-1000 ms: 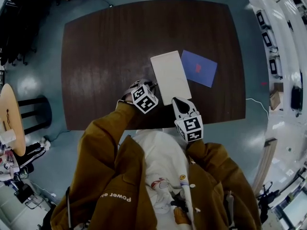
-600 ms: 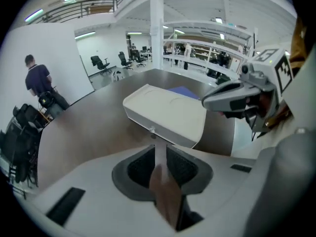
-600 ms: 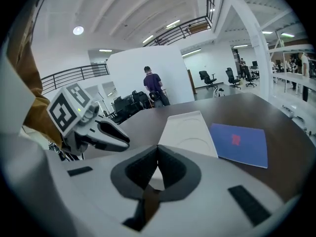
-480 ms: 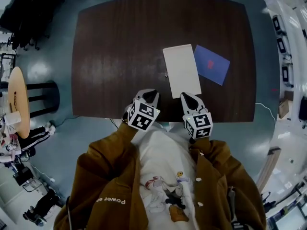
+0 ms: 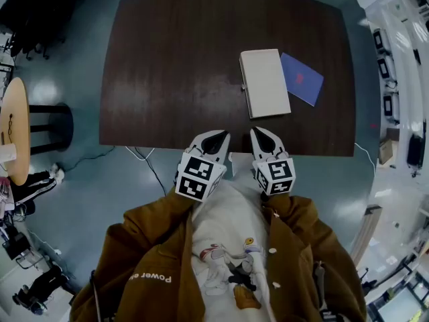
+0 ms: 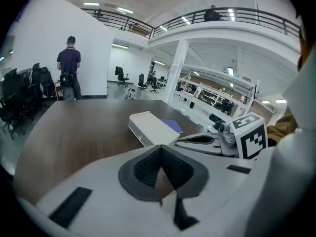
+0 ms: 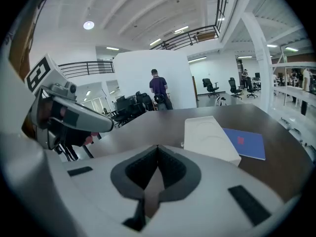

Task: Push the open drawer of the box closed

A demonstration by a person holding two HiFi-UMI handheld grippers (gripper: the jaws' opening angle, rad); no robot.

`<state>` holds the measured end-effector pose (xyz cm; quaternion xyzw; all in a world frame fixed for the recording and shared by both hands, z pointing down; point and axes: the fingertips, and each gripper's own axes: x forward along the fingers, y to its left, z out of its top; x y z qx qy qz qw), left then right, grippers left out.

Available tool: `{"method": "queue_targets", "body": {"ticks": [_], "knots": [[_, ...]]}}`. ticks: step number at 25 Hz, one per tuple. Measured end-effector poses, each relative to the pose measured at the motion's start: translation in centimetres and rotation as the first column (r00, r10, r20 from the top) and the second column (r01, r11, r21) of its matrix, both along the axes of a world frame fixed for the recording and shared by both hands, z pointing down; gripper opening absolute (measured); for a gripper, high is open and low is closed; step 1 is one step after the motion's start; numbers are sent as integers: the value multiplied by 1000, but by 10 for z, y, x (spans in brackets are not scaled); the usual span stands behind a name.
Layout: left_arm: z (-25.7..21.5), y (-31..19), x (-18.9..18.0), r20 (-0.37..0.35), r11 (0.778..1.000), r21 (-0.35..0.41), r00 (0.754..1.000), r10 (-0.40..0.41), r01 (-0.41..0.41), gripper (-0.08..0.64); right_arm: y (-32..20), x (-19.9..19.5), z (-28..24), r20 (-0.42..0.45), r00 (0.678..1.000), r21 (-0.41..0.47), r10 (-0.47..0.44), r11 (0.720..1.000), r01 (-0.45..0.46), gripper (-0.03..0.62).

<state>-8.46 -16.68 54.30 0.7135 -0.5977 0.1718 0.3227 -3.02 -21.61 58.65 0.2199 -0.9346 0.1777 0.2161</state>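
The white box (image 5: 265, 82) lies flat on the dark wooden table (image 5: 174, 66), right of its middle, and its drawer looks flush with the body. The box (image 6: 150, 127) also shows ahead in the left gripper view, and further off (image 7: 210, 137) in the right gripper view. Both grippers hang side by side over the floor, just short of the table's near edge and apart from the box. My left gripper (image 5: 216, 135) (image 6: 161, 147) is shut with nothing in it. My right gripper (image 5: 260, 131) (image 7: 157, 148) also has its jaws together and holds nothing.
A blue booklet (image 5: 301, 79) lies against the box's right side. A round light-wood table (image 5: 13, 139) and a black stool (image 5: 50, 126) stand at the left. Cables (image 5: 144, 163) run over the floor. A person (image 6: 68, 75) stands far off beyond the table.
Both grippers have drawn back from the box towards the person, past the table's near edge. The left gripper, which was at the box's left side, has shut its jaws.
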Motion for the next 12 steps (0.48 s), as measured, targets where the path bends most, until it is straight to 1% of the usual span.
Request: {"method": "queue_targets", "body": {"ticks": [2,5,9,12], "knots": [[-1,31,0,-13,1000,-6,1000,-13,13,6,25,0,-4,7,1000,4,20,1000,-20,6],[-5,77,-9,-11,1000,0,999,-31,31,5,64,-5,-11,13,999,22,49,999,-49,6],[-10,132,-20,-14,998,30,998,-62,62,6,127,-12,-15,3,1000,69,21,997,-21,6],[-11,169,-17,-43,995,38,995,-88,90,6,170,-5,-19,-19,1000,93,0,996,2,6]]}}
